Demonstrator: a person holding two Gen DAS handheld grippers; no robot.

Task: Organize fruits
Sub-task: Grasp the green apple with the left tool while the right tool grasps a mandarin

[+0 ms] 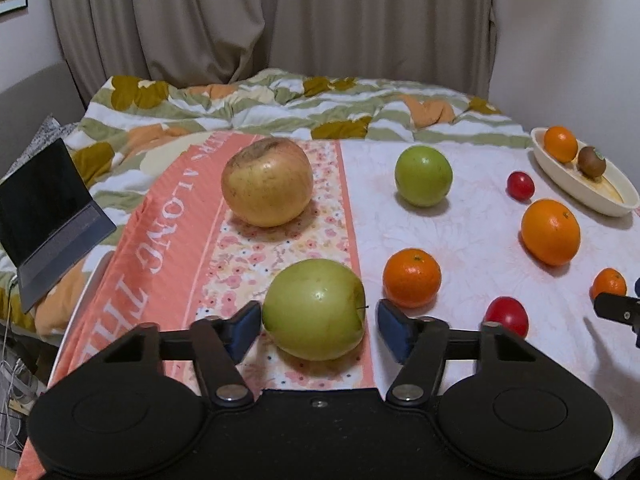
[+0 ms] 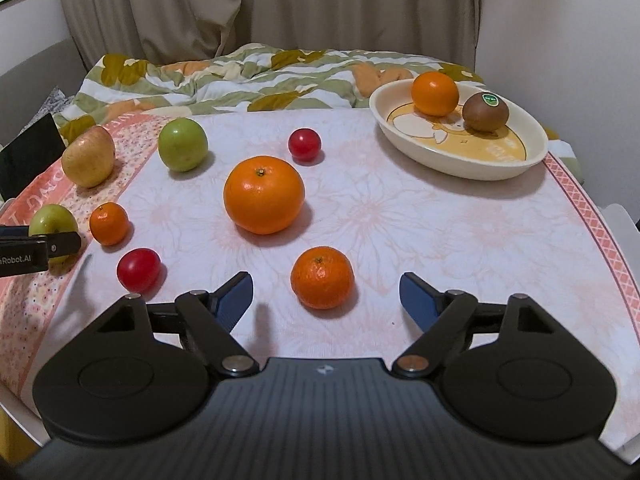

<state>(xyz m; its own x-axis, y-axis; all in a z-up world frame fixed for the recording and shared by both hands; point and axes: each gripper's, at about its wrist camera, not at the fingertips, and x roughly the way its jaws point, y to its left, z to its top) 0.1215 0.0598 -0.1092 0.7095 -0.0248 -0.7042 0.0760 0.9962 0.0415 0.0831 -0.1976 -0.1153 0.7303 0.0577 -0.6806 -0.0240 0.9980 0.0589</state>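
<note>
Green apple (image 1: 314, 309) between tool pads (ungripped)

Two low, close wrist views angled down across the fruit-strewn table (image 1: 460, 232), left beside right, both toward the curtain (image 2: 320, 4).

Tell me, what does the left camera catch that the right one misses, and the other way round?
Only the left view shows the open laptop's keyboard and its own jaws around, not gripping, a green apple. Only the right view shows the whole dish and a small orange between its open fingers. Both share the big orange and the kiwi.
</note>
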